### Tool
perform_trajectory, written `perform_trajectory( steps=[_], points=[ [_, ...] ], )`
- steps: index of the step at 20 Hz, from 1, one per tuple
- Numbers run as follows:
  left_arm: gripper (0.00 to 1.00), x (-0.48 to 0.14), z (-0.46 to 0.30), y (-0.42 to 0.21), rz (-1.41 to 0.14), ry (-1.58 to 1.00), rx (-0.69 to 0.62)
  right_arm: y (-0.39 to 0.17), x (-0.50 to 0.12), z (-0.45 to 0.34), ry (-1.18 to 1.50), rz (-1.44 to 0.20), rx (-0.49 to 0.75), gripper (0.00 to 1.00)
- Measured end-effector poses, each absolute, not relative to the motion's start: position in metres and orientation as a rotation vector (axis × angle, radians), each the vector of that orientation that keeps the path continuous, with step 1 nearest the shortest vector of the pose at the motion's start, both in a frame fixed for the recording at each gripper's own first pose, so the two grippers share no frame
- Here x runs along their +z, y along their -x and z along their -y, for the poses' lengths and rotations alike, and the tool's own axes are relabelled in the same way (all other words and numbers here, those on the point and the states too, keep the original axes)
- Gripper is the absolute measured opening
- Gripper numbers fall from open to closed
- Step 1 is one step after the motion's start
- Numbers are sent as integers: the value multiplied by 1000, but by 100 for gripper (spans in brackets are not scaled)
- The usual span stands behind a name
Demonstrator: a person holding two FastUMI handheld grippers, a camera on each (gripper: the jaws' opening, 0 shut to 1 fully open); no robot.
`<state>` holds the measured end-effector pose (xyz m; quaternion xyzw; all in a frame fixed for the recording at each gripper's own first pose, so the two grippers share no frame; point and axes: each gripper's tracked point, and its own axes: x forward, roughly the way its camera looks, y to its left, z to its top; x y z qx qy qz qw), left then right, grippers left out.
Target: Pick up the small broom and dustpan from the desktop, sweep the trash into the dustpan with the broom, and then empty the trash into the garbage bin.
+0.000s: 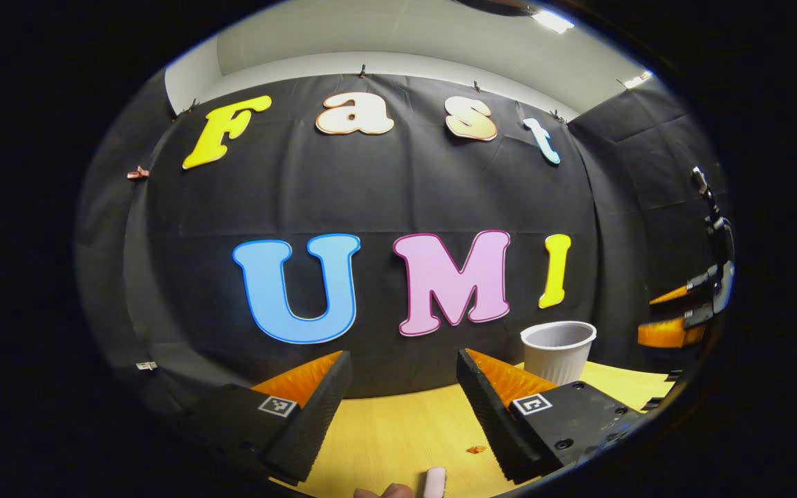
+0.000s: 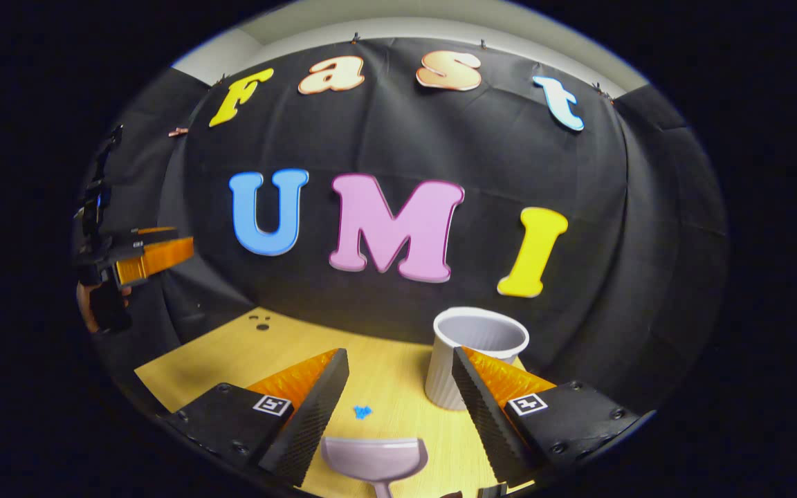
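In the right gripper view, a pale lilac dustpan (image 2: 374, 458) lies on the wooden desktop (image 2: 232, 360), just below and between the fingers of my open right gripper (image 2: 398, 353). A small blue scrap (image 2: 362, 412) lies ahead of the pan. The white ribbed garbage bin (image 2: 474, 349) stands to the right, partly behind the right finger. In the left gripper view, my left gripper (image 1: 404, 356) hangs open above the desktop (image 1: 391, 429) with nothing between its fingers. A small orange scrap (image 1: 476, 449) lies near its right finger. A pale pink rounded end (image 1: 434, 482) shows at the bottom edge; I cannot tell what it belongs to.
The bin (image 1: 557, 349) stands at the desktop's back right in the left gripper view, with the right gripper (image 1: 647, 318) beyond it. The left gripper (image 2: 187, 241), held by a hand (image 2: 90, 311), hovers at the far left in the right gripper view. Dark marks (image 2: 260, 321) dot the table's far corner.
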<state>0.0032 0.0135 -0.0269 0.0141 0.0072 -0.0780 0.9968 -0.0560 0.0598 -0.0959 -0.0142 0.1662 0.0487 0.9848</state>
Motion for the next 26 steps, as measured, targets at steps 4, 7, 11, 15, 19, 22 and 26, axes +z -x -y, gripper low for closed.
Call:
perform_trajectory(
  steps=[4, 7, 11, 15, 19, 22, 26],
  points=[
    [97, -44, -16, -1, -38, -31, -195, 110, -170, -64, 63, -549, 110, 97],
    [97, -51, -17, 2, -53, -20, -208, 143, -230, -64, 77, -737, 106, 97],
    [97, -60, -19, 1, -80, -4, -205, 167, -306, -66, 79, -917, 114, 97],
    [97, -68, -21, 5, -101, -4, -192, 174, -375, -72, 30, -1080, 122, 96],
    [97, -71, -26, 5, -118, -11, -159, 172, -425, -73, 41, -1187, 141, 96],
    [97, -71, -28, 6, -129, -15, -128, 168, -447, -77, 42, -1243, 166, 95],
    [97, -77, -29, 6, -150, -3, -97, 155, -455, -85, 0, -1269, 201, 89]
  ],
)
